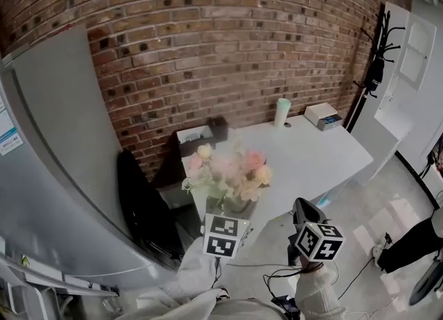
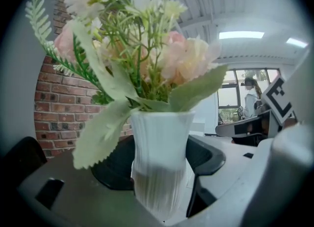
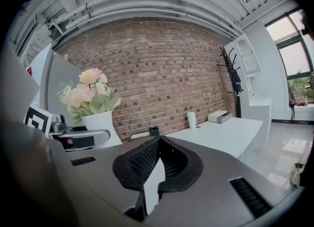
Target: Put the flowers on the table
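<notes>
A bunch of pale pink and cream flowers [image 1: 232,170] stands in a white ribbed vase [image 2: 159,167]. My left gripper [image 1: 234,209] is shut on the vase and holds it upright above the near left corner of the white table [image 1: 315,152]. In the left gripper view the black pads [image 2: 206,157] press the vase's sides. My right gripper [image 1: 303,209] hangs just to the right, apart from the vase. Its pads [image 3: 171,164] are shut with nothing between them. The right gripper view shows the flowers [image 3: 88,91] at its left.
A pale cup [image 1: 282,111] and a small box [image 1: 323,116] stand at the table's far edge by the brick wall. Dark items [image 1: 208,131] sit at its far left corner. A black chair [image 1: 138,201] is left of the table. A coat rack [image 1: 377,55] stands at the right.
</notes>
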`<state>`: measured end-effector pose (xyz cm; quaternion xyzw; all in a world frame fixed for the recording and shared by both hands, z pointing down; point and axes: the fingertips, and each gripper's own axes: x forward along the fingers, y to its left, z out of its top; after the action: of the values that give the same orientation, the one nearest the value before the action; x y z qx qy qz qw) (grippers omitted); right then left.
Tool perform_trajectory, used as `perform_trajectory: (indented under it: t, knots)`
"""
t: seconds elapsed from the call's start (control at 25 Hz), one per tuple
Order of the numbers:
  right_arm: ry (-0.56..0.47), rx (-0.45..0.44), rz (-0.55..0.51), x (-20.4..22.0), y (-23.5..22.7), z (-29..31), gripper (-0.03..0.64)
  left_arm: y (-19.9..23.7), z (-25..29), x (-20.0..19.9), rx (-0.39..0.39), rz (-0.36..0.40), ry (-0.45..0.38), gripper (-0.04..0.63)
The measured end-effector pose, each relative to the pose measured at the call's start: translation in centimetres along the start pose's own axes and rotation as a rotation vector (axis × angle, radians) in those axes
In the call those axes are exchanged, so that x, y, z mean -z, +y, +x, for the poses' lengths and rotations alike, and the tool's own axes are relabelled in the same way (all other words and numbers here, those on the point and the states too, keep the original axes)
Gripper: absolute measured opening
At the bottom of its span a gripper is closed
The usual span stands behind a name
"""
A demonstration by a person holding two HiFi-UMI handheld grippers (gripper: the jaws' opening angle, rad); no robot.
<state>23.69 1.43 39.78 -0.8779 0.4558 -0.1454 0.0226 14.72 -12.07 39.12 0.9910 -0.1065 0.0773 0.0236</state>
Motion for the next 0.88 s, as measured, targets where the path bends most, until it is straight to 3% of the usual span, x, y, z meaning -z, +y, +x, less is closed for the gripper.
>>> perform_trajectory:
  t: [0.6,0.72,0.88]
  knots:
    - [0.068,0.031,0.1,2.7,-5.1,7.2,0.023,3.0,7.9,3.1,-0.011,-0.02,0.093,0.316]
    - [0.076,-0.004,0.129,2.6,-6.1,10.5,0.023,3.7,9.8,3.0,-0.035,-0.014,0.098,0.316]
    - [0.081,-0.129,0.11,0.8,-5.5,17.6,0.023,6.5,12.9,1.9,-0.133,-0.013,0.085,0.316]
